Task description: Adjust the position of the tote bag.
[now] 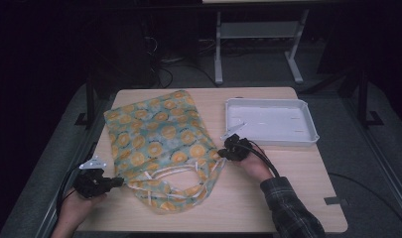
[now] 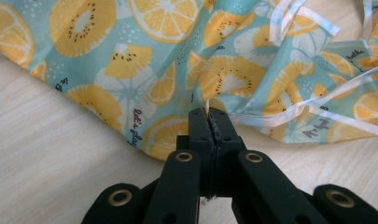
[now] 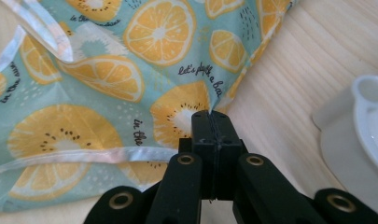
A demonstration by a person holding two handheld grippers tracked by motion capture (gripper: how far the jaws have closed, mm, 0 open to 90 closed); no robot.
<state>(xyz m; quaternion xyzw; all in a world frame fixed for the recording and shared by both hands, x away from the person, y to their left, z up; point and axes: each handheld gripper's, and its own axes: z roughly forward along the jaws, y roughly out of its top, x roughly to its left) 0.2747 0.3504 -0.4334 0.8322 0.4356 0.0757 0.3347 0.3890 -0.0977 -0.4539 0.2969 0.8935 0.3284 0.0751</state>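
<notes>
The fruit-print bag (image 1: 161, 144) lies flat on the wooden surface (image 1: 293, 173), left of the white tray (image 1: 270, 121), with its handles toward the person. The left gripper (image 1: 120, 182) has its fingers (image 2: 199, 126) closed on the bag's near left edge (fabric pinched between the tips). The right gripper (image 1: 221, 152) has its fingers (image 3: 203, 128) closed on the bag's right edge, near the tray.
</notes>
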